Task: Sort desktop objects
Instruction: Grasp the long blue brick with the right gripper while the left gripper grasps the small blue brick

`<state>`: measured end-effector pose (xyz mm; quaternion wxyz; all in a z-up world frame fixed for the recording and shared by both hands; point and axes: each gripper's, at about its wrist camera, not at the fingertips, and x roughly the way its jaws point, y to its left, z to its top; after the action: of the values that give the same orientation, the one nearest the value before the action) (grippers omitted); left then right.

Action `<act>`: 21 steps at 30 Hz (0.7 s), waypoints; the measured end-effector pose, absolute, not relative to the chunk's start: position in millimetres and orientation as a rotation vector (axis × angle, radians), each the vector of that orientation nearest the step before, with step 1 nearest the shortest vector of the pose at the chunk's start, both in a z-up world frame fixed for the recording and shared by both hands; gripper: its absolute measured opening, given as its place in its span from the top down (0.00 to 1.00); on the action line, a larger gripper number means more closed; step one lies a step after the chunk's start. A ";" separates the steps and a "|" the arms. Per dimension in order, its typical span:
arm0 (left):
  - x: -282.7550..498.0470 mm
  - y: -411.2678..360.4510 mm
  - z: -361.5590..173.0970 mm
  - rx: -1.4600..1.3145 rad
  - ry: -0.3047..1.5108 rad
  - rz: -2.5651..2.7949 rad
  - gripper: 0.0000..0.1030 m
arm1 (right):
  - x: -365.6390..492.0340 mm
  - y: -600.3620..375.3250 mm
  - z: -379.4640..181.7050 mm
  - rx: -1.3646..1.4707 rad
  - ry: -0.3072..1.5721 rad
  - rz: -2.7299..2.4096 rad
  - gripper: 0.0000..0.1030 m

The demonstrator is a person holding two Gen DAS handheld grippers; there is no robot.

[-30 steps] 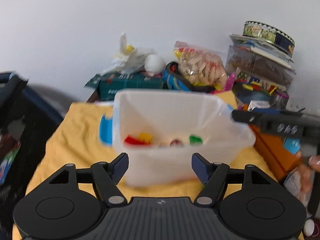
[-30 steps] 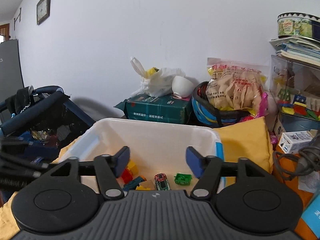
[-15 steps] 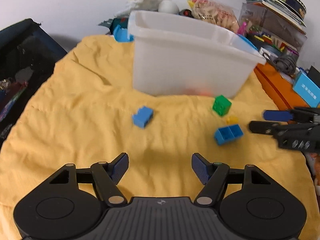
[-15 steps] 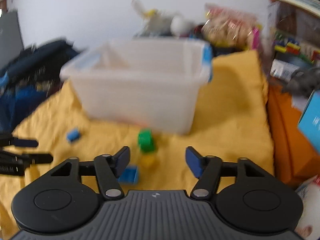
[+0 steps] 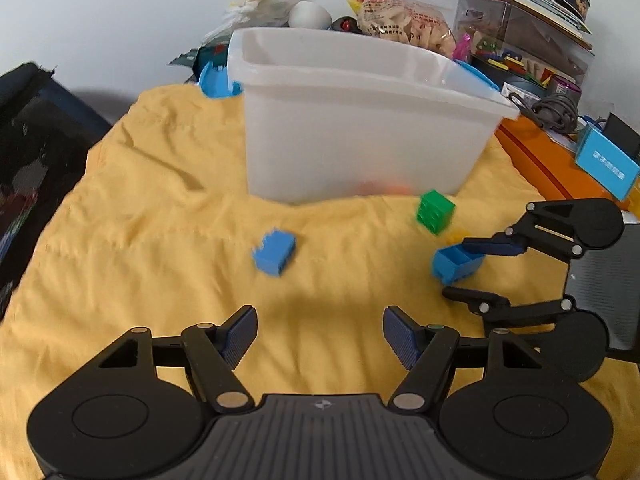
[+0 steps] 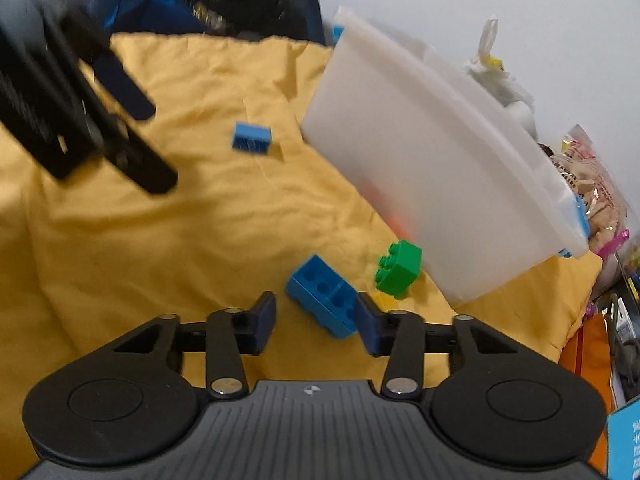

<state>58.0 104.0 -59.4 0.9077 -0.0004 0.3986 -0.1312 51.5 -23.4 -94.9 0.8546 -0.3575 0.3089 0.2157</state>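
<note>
A white plastic bin (image 5: 360, 120) stands on the yellow cloth (image 5: 160, 208). In front of it lie a small blue brick (image 5: 275, 252), a green brick (image 5: 435, 211) and a larger blue brick (image 5: 456, 266). My right gripper (image 6: 316, 322) is open, with its fingers on either side of the larger blue brick (image 6: 324, 300), low over the cloth. The green brick (image 6: 398, 268) and a small yellow piece (image 6: 386, 300) lie just beyond it. My left gripper (image 5: 320, 334) is open and empty, nearer than the small blue brick (image 6: 252, 138).
Clutter stands behind the bin: a snack bag (image 5: 404, 20), plastic bags, a clear box with books and a tin (image 5: 528, 36). An orange box (image 5: 552, 168) with a blue carton (image 5: 608, 164) lies at the right. A dark bag (image 5: 32, 152) sits at the left.
Both grippers dropped from above the bin to the cloth in front of it. My right gripper swung in and now straddles the larger blue brick. My left gripper moved a little closer to the small blue brick.
</note>
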 end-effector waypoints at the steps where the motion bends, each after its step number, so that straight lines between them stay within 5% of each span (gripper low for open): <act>1: 66.1 105.9 -59.8 0.003 0.823 -0.271 0.29 | 53.7 -24.5 -96.7 -0.761 0.641 0.458 0.60; 7: 116.6 121.7 -69.8 -0.052 0.852 -0.303 0.31 | 69.8 -24.2 -98.5 -0.805 0.637 0.512 0.67; 14: 131.8 118.1 -81.4 -0.008 0.880 -0.339 0.65 | 62.9 -38.1 -82.1 -0.563 0.756 0.507 0.72; 21: 68.2 75.8 -71.9 0.297 0.835 -0.445 0.66 | 49.0 -86.2 -76.5 0.003 1.009 0.519 0.72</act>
<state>68.2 75.8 -71.9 0.8797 0.1427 0.4005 -0.2133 49.0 -86.2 -76.5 0.8434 0.0014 0.4777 0.2458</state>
